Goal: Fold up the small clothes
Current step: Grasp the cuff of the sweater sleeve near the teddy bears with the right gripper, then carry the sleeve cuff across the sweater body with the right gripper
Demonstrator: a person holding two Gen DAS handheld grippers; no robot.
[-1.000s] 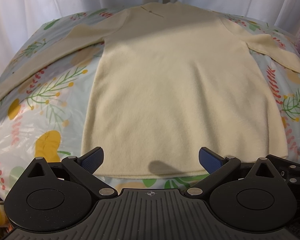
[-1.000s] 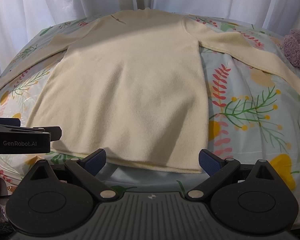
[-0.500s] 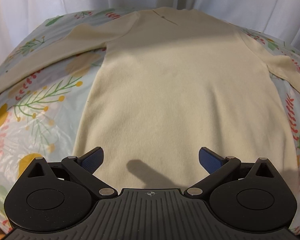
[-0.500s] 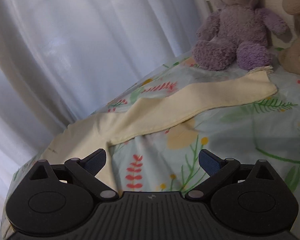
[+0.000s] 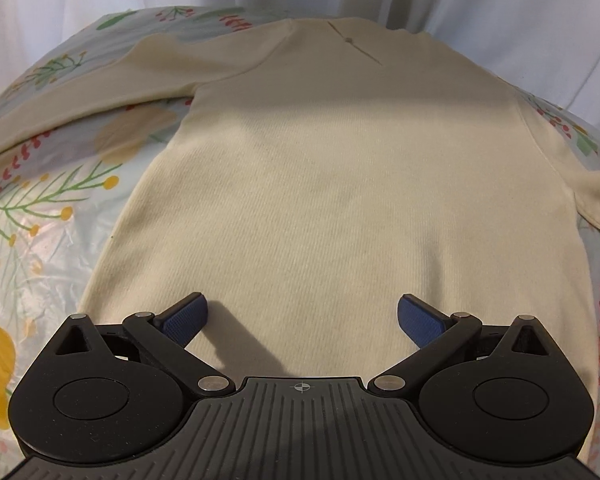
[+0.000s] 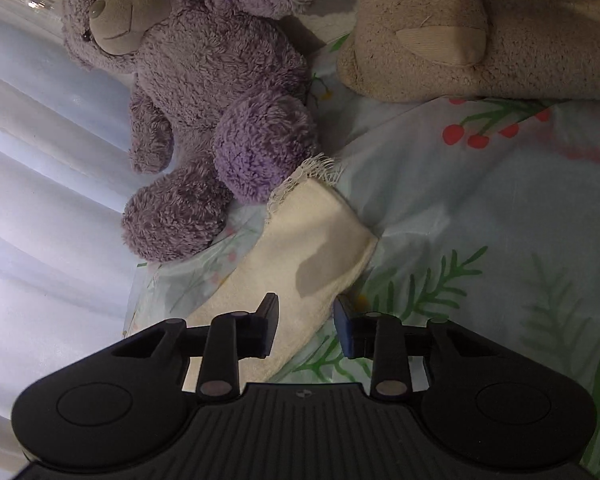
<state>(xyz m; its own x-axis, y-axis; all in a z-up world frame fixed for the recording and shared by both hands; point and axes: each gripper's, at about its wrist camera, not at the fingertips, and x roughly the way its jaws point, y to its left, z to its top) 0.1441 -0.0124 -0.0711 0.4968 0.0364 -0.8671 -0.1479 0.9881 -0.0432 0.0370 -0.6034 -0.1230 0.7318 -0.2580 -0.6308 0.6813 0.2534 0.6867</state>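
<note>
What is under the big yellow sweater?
The sweater lies flat on a flowery bedsheet, which shows all around it. Whatever part of the sheet sits beneath the sweater's middle is covered, so nothing else can be seen there.

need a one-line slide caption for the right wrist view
Right gripper, fingers closing around the cream sleeve cuff beside a purple teddy bear on floral bedding.

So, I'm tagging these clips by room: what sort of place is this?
Probably a bedroom: a floral bedsheet under the cream sweater, a purple teddy bear beside it, and white curtains behind.
</note>
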